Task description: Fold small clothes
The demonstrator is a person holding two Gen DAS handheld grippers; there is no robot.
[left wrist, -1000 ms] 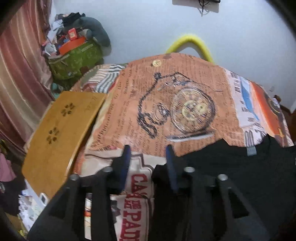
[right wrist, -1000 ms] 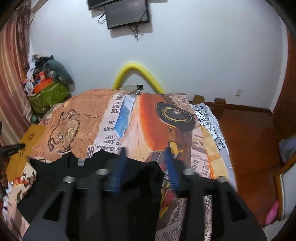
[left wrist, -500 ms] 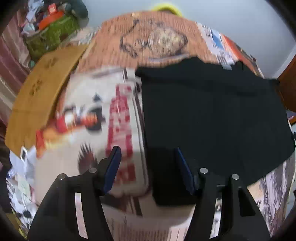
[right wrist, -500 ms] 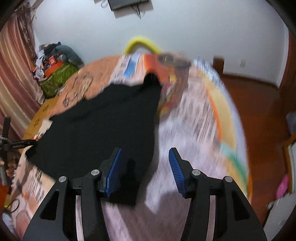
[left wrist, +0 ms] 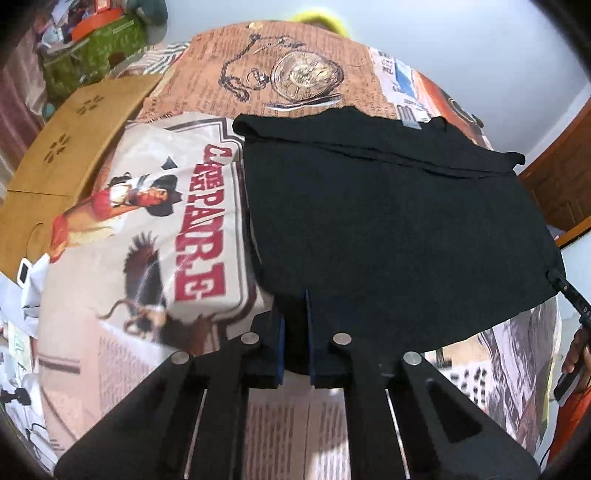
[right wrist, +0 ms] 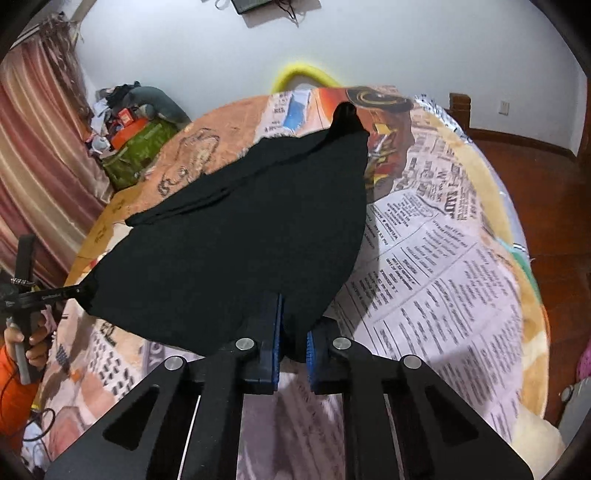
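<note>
Black hand-held gripper (left wrist: 294, 325), blue pads (right wrist: 276, 332), silver screws.

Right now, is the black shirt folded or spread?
Spread: the black shirt lies flat across the bedspread, both grippers' jaws pinching its near corners.

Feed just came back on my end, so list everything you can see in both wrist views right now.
black garment: 1, black, spread flat on the bed, near corners pinched
bedspread: 1, newspaper and poster print in orange, cream and red, covers the bed
wooden board: 1, tan with flower cut-outs, on the bed's left edge
green bag: 1, green, heaped with clutter in the far left corner
curtain: 1, pink striped, left wall
yellow hoop: 1, yellow, behind the bed's far end
wall screen: 1, dark, top of the white wall
left gripper: 1, black with blue pads, shut on the garment's near left corner
right gripper: 1, black with blue pads, shut on its near right corner
</note>
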